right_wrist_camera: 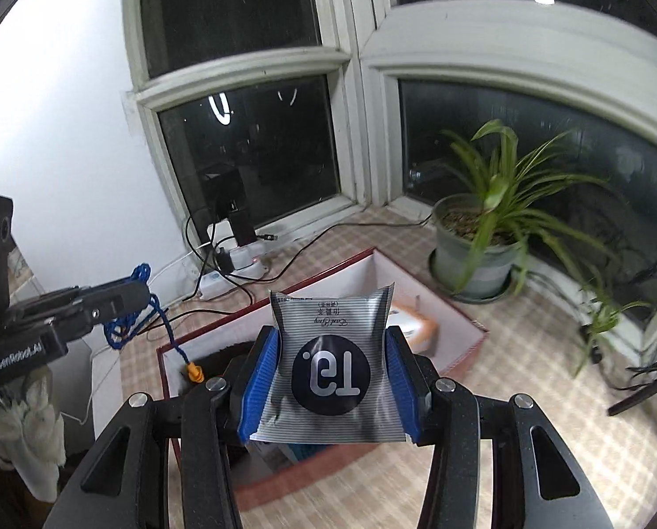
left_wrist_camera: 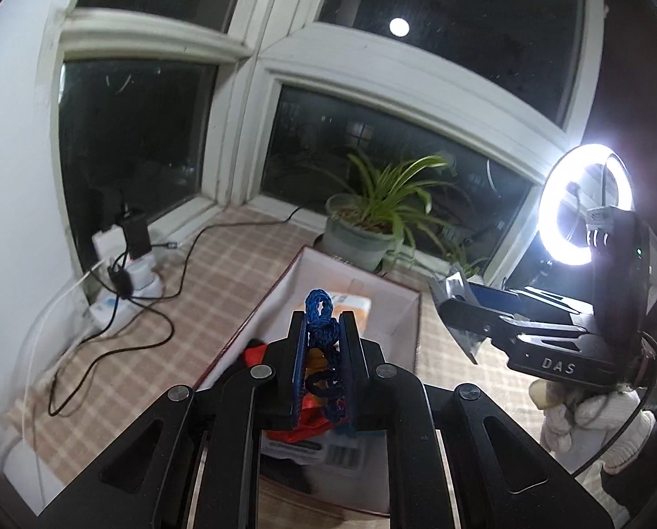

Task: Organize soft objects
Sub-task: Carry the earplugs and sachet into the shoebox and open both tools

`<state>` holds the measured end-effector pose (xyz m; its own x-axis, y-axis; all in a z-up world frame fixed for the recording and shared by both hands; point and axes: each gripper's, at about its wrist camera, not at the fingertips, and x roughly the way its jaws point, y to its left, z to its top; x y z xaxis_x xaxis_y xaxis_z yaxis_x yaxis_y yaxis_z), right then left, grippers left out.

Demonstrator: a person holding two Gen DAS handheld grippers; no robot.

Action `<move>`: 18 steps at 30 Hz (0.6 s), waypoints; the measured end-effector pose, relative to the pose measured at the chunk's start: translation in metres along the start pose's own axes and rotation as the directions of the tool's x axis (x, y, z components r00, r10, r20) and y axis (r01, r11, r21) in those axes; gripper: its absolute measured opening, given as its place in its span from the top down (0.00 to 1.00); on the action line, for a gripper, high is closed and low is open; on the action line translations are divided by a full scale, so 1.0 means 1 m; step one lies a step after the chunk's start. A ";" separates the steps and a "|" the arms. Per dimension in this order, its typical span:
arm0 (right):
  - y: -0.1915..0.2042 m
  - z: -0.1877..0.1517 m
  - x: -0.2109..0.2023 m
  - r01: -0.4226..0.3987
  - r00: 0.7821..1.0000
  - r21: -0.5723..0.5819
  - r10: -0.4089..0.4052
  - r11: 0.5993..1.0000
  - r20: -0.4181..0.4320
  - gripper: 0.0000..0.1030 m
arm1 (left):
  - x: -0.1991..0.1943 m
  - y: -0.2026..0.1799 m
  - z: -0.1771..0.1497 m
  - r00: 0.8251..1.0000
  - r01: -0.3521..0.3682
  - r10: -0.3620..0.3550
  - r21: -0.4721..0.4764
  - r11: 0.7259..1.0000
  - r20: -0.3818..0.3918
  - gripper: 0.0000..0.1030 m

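My left gripper [left_wrist_camera: 322, 330] is shut on a blue braided cord [left_wrist_camera: 322, 315], whose loops stick up between the pads. From the right wrist view the cord [right_wrist_camera: 128, 324] hangs from that gripper [right_wrist_camera: 134, 291] down to an orange end piece [right_wrist_camera: 194, 371] over the box's left corner. My right gripper [right_wrist_camera: 333, 344] is shut on a silver striped packet [right_wrist_camera: 330, 348] with a dark round label, held above the red box [right_wrist_camera: 456, 363]. In the left wrist view the same packet [left_wrist_camera: 454, 288] shows at the right gripper's tip [left_wrist_camera: 461, 308], right of the box [left_wrist_camera: 410, 308].
Inside the white-lined box lie an orange-and-white pack [left_wrist_camera: 355, 306], something red [left_wrist_camera: 258, 357] and a labelled package [left_wrist_camera: 328, 452]. A potted plant [right_wrist_camera: 478, 247] stands behind it, a power strip with cables [left_wrist_camera: 125, 277] to the left, a ring light [left_wrist_camera: 586, 203] at the right. A checked cloth [left_wrist_camera: 222, 260] covers the surface.
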<state>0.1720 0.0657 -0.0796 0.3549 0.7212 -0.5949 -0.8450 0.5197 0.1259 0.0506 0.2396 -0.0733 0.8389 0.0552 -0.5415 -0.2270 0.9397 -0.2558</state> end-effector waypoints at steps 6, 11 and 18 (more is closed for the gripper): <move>0.001 -0.001 0.045 -0.014 0.997 0.064 0.019 0.998 -0.080 0.56 | 0.019 0.018 -0.003 0.998 0.016 -0.018 -0.037 0.999 -0.065 0.88; 0.000 -0.002 0.067 -0.015 0.993 0.102 0.027 0.995 -0.113 0.56 | 0.024 0.016 -0.008 0.994 0.052 -0.055 -0.030 0.998 -0.099 0.88; 0.002 -0.006 0.086 -0.005 0.988 0.100 0.021 0.995 -0.155 0.52 | 0.029 -0.001 -0.023 0.980 0.123 -0.123 -0.008 0.992 -0.157 0.88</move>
<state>0.1977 0.1257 -0.1352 0.2711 0.6520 -0.7081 -0.8025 0.5593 0.2078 0.0634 0.2326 -0.1074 0.7725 -0.1139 -0.6247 -0.1260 0.9367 -0.3266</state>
